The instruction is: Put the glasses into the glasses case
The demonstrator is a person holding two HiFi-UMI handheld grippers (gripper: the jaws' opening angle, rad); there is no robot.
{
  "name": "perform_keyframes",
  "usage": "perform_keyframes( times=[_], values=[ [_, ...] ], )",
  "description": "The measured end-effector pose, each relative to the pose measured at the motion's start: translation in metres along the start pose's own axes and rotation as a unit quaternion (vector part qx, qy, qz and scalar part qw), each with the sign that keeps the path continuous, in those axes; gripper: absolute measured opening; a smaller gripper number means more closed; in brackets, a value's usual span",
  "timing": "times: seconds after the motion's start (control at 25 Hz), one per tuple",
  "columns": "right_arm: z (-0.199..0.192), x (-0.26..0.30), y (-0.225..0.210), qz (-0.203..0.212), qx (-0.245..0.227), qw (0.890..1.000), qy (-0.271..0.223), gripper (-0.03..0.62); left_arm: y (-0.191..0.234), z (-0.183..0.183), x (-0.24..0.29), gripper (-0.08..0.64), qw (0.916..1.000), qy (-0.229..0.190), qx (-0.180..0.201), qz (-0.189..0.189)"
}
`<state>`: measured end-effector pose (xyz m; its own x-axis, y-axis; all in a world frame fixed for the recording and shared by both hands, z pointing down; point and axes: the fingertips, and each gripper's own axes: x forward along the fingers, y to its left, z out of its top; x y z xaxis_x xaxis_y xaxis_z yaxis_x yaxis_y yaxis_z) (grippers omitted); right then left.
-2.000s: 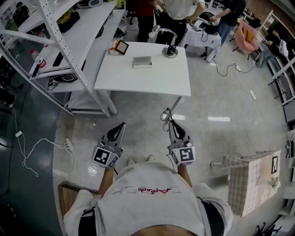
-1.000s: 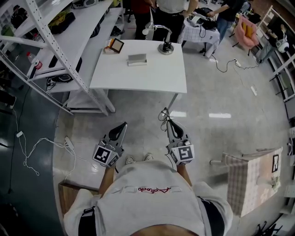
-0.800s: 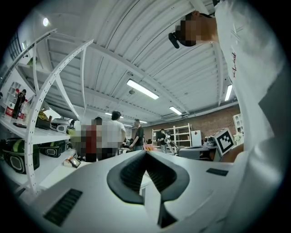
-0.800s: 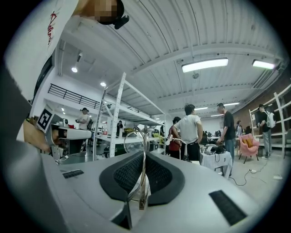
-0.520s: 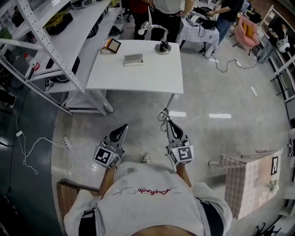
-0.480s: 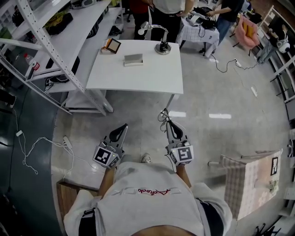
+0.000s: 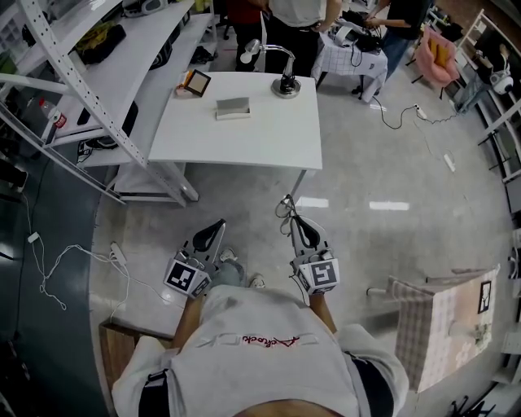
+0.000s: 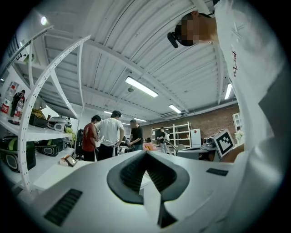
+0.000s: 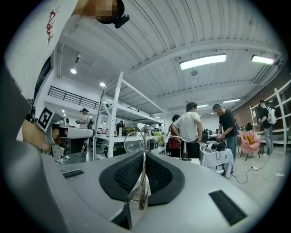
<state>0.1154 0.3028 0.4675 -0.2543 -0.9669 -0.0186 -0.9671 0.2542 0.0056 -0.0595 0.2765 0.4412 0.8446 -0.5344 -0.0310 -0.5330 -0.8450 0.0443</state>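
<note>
The grey glasses case [image 7: 233, 107] lies on the white table [image 7: 244, 142] far ahead of both grippers. My right gripper [image 7: 291, 219] is held over the floor at waist height, shut on the thin-framed glasses [image 7: 284, 207], whose lenses stick out past the jaw tips. In the right gripper view the glasses [image 9: 135, 144] stand upright, pinched by a temple between the pads of the right gripper [image 9: 143, 157]. My left gripper [image 7: 217, 222] hangs beside it, shut with nothing in it; the left gripper view shows the left gripper [image 8: 146, 154] with its jaws together.
A desk lamp [image 7: 285, 81] and a small framed picture [image 7: 196, 81] stand at the table's far edge. White shelving [image 7: 73, 98] runs along the left. Several people [image 7: 297, 12] stand behind the table. A checked-cloth table [image 7: 440, 318] sits at right, cables [image 7: 65, 261] on the floor at left.
The table and case have slid slightly left in the head view as the person walks. A foot has stepped forward under the left gripper. Both grippers keep their pose and grip.
</note>
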Motion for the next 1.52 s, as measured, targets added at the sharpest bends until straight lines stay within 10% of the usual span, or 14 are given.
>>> perform_keyframes(
  times=[0.68,1.52],
  values=[
    [-0.013,0.076,-0.025,0.001,-0.008,1.000,0.013,0.017,0.065,-0.016,0.054,0.014,0.9997,-0.004,-0.023,-0.010],
    [-0.008,0.283,-0.052,0.001,-0.022,0.999,0.040,0.017,0.260,-0.006,0.146,0.014,0.9991,-0.005,-0.038,-0.017]
  ],
)
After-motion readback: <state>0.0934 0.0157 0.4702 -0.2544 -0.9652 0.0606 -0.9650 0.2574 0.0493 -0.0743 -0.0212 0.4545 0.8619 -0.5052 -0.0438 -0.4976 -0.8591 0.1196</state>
